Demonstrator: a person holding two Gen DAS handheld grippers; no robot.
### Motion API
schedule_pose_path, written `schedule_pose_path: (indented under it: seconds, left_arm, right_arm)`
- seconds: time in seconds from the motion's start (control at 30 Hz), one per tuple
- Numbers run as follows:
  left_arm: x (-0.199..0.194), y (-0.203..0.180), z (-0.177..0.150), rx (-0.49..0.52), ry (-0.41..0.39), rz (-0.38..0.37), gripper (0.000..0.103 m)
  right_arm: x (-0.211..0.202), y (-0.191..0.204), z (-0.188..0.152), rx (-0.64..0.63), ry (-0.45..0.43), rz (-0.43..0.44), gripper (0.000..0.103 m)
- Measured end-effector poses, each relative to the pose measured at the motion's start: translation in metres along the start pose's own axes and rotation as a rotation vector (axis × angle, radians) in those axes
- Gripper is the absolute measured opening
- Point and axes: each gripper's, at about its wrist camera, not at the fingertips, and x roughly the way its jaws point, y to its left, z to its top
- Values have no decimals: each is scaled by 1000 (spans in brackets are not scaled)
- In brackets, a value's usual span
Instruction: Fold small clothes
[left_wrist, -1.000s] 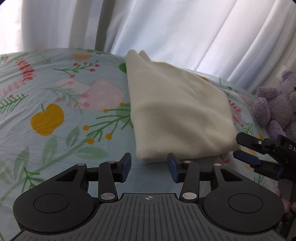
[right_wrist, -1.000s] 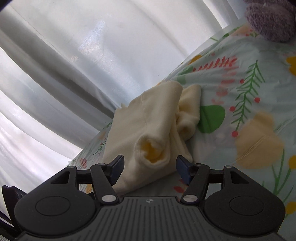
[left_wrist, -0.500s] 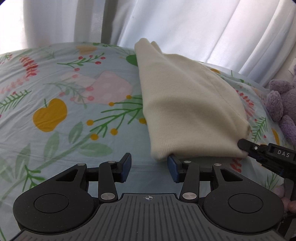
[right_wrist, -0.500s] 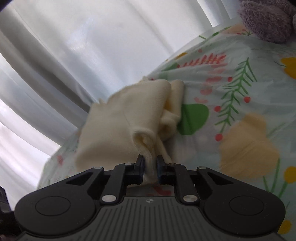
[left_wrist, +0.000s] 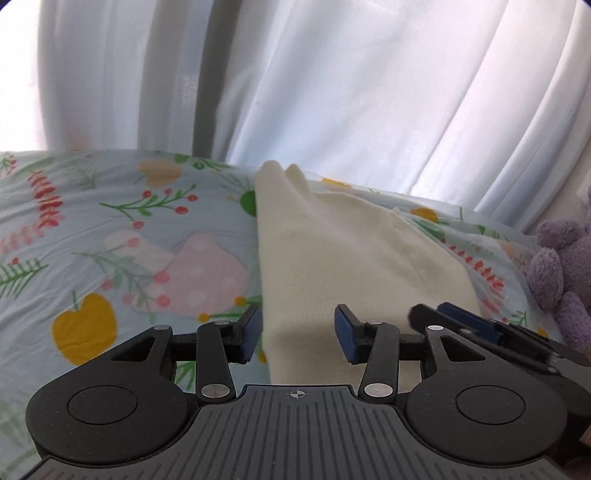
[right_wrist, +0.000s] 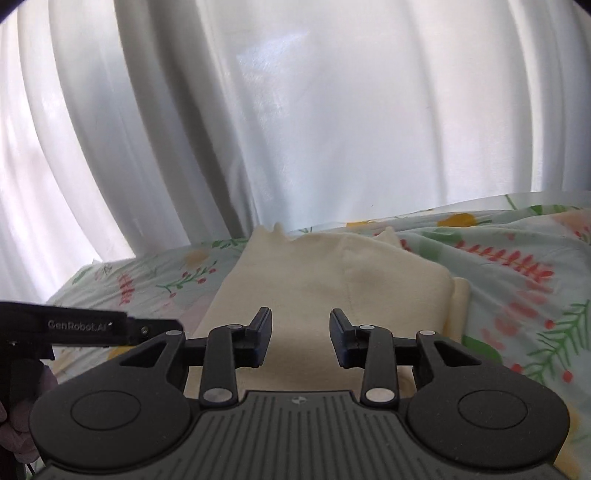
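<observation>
Left gripper (left_wrist: 298, 332) spread over the cream garment (left_wrist: 332, 258); right gripper (right_wrist: 300, 338) opening, seemingly pinching nothing. Pinch both near corners evenly before folding.

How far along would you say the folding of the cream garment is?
Done: the cream garment lies folded lengthwise on the floral bedsheet. In hand: nothing; the left tool is open, the right tool is opening, both over its near end. Left: probably a crosswise fold.

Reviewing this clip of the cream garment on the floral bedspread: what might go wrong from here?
1. The right gripper, its jaws opening with nothing pinched, leaves the cream garment free, so the fold may spring loose.
2. The left gripper straddles the garment's near edge; closing may bunch it.
</observation>
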Motion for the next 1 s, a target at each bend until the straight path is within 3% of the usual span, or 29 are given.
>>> schedule_pose_path:
  seconds: [0.07, 0.1, 0.13, 0.33, 0.47, 0.67, 0.73, 0.8, 0.9, 0.93, 1.0]
  left_arm:
    - [20, -5, -2, 12, 41, 10, 54]
    - [24, -5, -4, 21, 40, 10, 61]
    - [26, -5, -6, 26, 38, 10, 63]
    - [17, 2, -11, 56, 57, -41, 60]
    - [10, 18, 1, -25, 38, -57, 60]
    - [29, 7, 27, -12, 3, 10, 55]
    - [41, 2, 30, 5, 16, 13, 58]
    - [51, -3, 31, 22, 23, 24, 60]
    - [61, -9, 31, 41, 21, 33, 67]
    - [64, -10, 30, 40, 22, 32, 70]
    - [65, -7, 29, 22, 27, 20, 71]
  right_arm:
    - [21, 6, -8, -78, 34, -51, 30]
    - [29, 6, -16, -120, 48, -100, 30]
    - [29, 1, -21, -142, 22, -97, 29]
    - [13, -21, -27, -188, -6, -104, 25]
    - [5, -26, -1, -93, 6, -91, 22]
    - [48, -9, 36, -201, 37, -101, 22]
    - [68, -8, 40, -224, 76, -105, 22]
    - [84, -13, 37, -253, 112, -168, 22]
    - [87, -33, 30, -212, 62, -195, 22]
    - [88, -38, 29, -193, 62, -243, 23]
    - [87, -46, 28, -154, 52, -232, 24]
